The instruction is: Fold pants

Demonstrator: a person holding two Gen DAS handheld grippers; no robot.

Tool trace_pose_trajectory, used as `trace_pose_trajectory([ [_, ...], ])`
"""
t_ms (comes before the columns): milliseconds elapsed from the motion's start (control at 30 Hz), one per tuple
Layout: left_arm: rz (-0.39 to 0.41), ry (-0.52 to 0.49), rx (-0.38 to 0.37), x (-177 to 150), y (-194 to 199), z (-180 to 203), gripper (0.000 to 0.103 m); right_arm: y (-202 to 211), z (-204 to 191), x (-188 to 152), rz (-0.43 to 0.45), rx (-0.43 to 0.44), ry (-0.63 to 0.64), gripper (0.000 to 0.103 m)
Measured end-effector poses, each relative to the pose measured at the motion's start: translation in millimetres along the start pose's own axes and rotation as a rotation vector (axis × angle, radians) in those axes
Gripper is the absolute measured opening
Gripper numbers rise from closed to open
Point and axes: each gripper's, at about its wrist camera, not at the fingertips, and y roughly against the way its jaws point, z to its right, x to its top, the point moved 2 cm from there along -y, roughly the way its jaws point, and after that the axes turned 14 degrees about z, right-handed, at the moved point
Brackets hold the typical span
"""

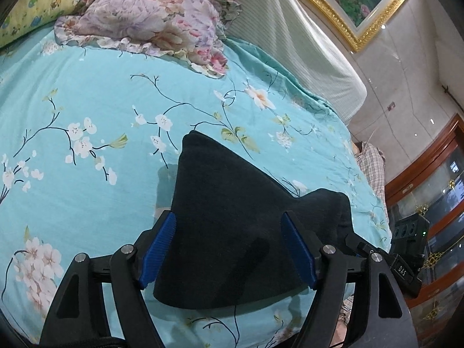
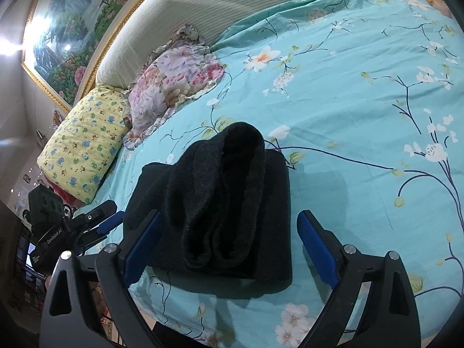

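Black fleecy pants (image 2: 220, 203) lie folded into a thick bundle on a turquoise floral bedspread (image 2: 362, 116), both grippers' (image 1: 229, 249) (image 2: 229, 246) blue-padded jaws released above them.

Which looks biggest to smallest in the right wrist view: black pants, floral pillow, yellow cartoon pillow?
1. black pants, clearly largest, though nearest the camera.
2. floral pillow and yellow cartoon pillow: alike in apparent size, so I will not rank them.
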Motion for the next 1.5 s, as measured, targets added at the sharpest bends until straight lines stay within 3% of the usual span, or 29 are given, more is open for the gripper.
trace_pose_trajectory([
  [433, -0.055, 0.004, 0.023, 1.4, -32.0, -4.2, 0.079, -21.8, 5.2, -3.2, -0.048, -0.004, -0.029, 0.093],
  [633, -0.098, 0.057, 0.034, -6.9, -48.3, -20.4, 0.079, -27.7, 11.2, -6.0, -0.063, -0.007, -0.042, 0.093],
  [833, -0.12, 0.093, 0.014, -9.4, -58.3, -29.4, 0.062, -32.4, 11.0, -5.7, -0.068, 0.002, -0.025, 0.093],
  [1067, -0.118, 0.115, 0.001, -11.4, -61.8, -34.5, 0.057, -40.3, 11.1, -7.9, -0.09, 0.022, -0.008, 0.093],
  [1300, -0.1, 0.097, -0.003, -10.7, -58.1, -26.8, 0.047, -43.8, 12.0, -10.5, -0.111, 0.053, -0.024, 0.064],
  [1500, -0.082, 0.089, -0.023, -7.2, -48.4, -22.5, 0.038, -38.7, 2.9, -9.9, -0.097, 0.062, -0.006, 0.052],
])
